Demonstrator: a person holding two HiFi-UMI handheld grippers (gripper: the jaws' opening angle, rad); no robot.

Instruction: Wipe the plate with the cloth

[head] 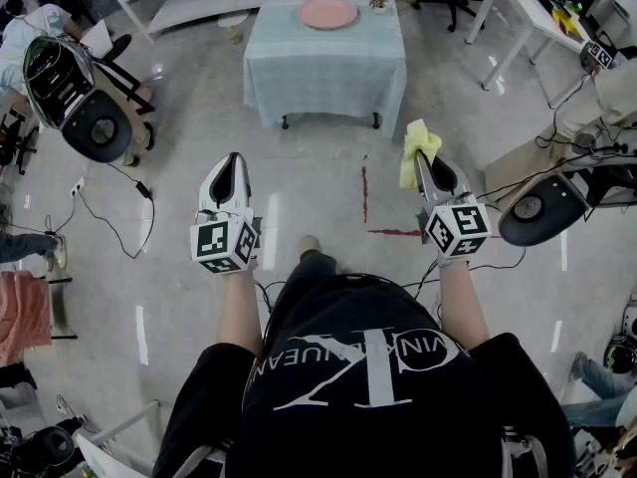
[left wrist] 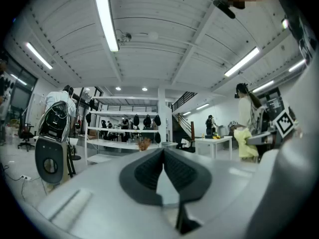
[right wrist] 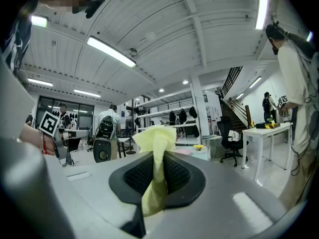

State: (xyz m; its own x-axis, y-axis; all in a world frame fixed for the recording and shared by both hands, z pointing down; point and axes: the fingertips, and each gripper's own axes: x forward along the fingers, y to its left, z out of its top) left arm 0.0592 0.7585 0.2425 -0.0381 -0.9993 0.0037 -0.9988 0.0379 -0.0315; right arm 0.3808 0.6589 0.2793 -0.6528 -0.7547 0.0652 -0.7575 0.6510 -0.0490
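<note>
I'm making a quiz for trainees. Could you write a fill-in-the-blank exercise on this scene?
1. The right gripper is shut on a cloth whose colour is ____.
2. The left gripper is shut and holds ____.
3. The plate on the table is ____ in colour.
Missing words: yellow; nothing; pink.

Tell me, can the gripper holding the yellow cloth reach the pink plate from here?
Probably not yet. The right gripper, shut on the cloth, is over the floor, and the plate sits on the table well ahead. Nothing seems to block the way, so stepping closer should do.
</note>
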